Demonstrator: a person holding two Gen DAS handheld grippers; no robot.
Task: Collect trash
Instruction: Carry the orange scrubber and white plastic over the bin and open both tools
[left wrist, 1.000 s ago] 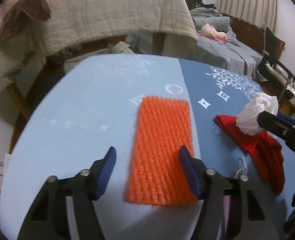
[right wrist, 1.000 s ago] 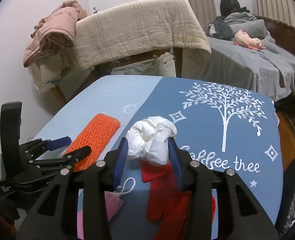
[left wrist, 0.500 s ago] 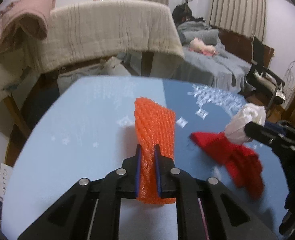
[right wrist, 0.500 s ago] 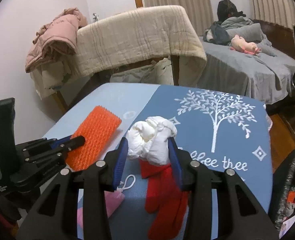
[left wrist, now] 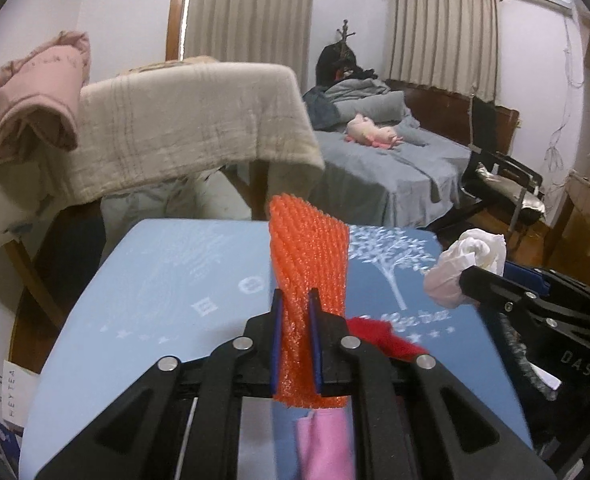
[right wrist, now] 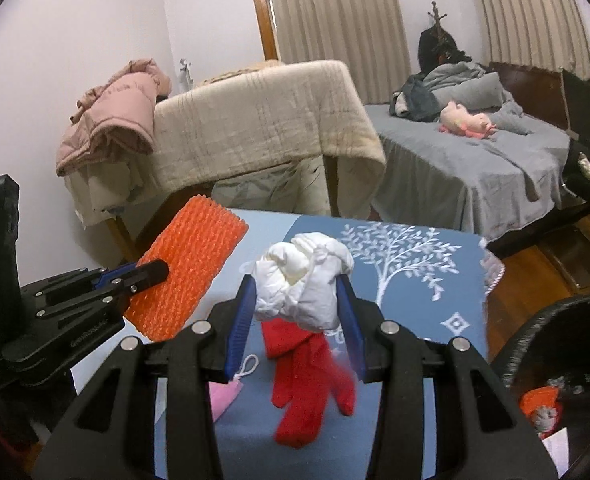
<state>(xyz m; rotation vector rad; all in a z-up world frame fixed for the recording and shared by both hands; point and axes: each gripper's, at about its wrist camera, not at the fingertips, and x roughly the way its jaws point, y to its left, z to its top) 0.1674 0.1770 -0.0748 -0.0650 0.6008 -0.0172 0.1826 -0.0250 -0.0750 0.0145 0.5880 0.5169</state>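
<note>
Left wrist view: the left gripper (left wrist: 294,306) has its fingers pinched tight on the orange foam net (left wrist: 308,264), which sticks up clear of the blue surface (left wrist: 167,280).
Right wrist view: the right gripper (right wrist: 300,300) has its fingers squeezed around a white crumpled wad (right wrist: 303,284), also lifted off the surface.
Red glove: a red glove (right wrist: 307,380) hangs just under the wad. Can't tell if it's caught in the grip or only dangling behind it, and it's blurry.
Pink thing: a pink mask (right wrist: 223,396) with a white loop lies on the near part of the surface, between the two grippers. Nobody's holding it.
Bin: a dark bin (right wrist: 535,340) sits at the near right, off the edge of the surface, with an orange scrap (right wrist: 541,402) and some bits already in it.
Done so far: looks like both hands are loaded and some trash is already binned.
Left to do: my guess is both pieces need carrying right to the bin and dropping, then back for the pink mask and maybe the glove.
Watch out: the foam net is floppy, and the wad is bulky, so either could slip on the way.
</note>
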